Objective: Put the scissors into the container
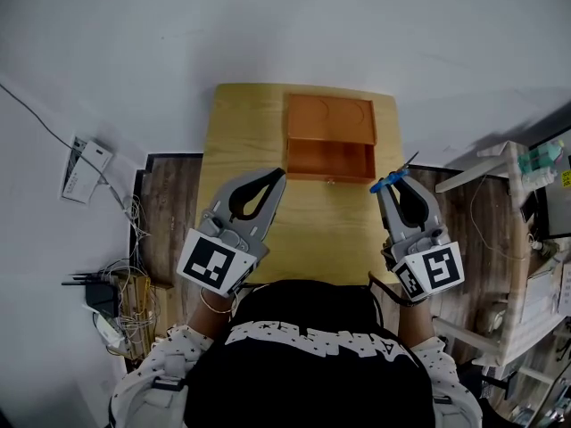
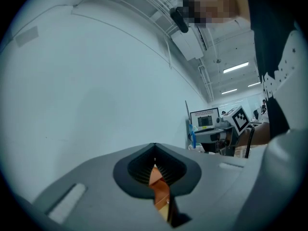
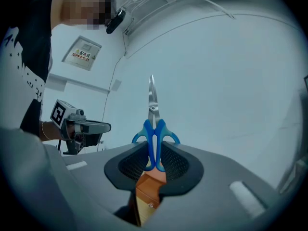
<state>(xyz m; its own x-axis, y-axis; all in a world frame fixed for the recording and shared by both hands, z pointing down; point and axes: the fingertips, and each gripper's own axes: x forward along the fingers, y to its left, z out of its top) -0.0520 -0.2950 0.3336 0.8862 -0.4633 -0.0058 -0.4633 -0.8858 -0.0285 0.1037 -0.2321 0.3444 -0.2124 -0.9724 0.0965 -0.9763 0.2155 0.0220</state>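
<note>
Blue-handled scissors (image 1: 390, 179) (image 3: 154, 129) stick up out of my right gripper (image 1: 393, 184) (image 3: 154, 150), which is shut on their handles, blades pointing away. It hovers just right of the orange wooden container (image 1: 330, 141), an open box at the far end of the small wooden table (image 1: 308, 230). My left gripper (image 1: 275, 178) (image 2: 154, 160) is shut with nothing in it, held above the table left of the container's front. The right gripper with the scissors (image 2: 193, 129) also shows far off in the left gripper view.
A power strip (image 1: 85, 168) and cables (image 1: 120, 301) lie on the floor at the left. A white rack (image 1: 517, 257) with items stands at the right. The wall runs behind the table. The person's torso fills the lower middle.
</note>
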